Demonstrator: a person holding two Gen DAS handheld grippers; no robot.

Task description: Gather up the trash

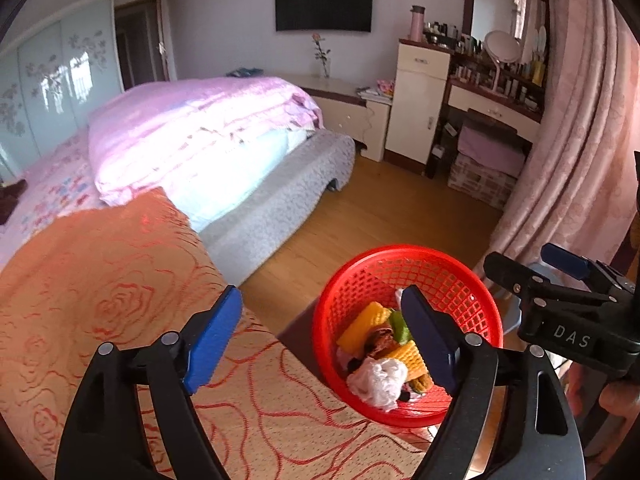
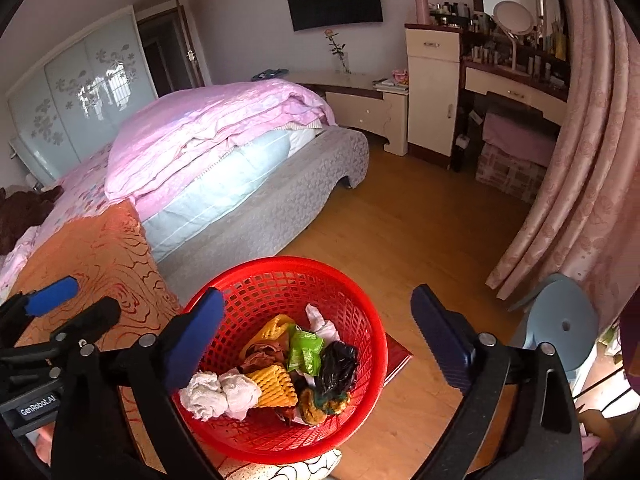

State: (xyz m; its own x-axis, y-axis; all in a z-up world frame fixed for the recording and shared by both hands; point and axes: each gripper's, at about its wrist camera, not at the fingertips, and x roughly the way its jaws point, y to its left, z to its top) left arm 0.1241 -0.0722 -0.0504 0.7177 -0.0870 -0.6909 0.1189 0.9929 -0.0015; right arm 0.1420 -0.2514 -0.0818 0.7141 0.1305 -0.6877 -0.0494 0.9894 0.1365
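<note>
A red plastic basket (image 1: 476,300) (image 2: 360,304) stands beside the orange rose-patterned cloth (image 1: 100,300) (image 2: 96,256). It holds trash: crumpled white tissues (image 2: 220,394) (image 1: 378,382), yellow foam netting (image 2: 274,386) (image 1: 366,322), a green wrapper (image 2: 306,350) and a black bag (image 2: 338,364). My left gripper (image 1: 324,338) is open and empty, over the cloth's edge and the basket's left side. My right gripper (image 2: 316,344) is open and empty, above the basket. The right gripper also shows in the left wrist view (image 1: 536,264).
A bed with a pink quilt (image 1: 192,128) (image 2: 224,132) lies behind the cloth. Wooden floor (image 2: 420,240) stretches to a dresser (image 2: 432,92) and pink curtains (image 2: 592,184). A grey-blue stool (image 2: 560,320) stands to the right of the basket.
</note>
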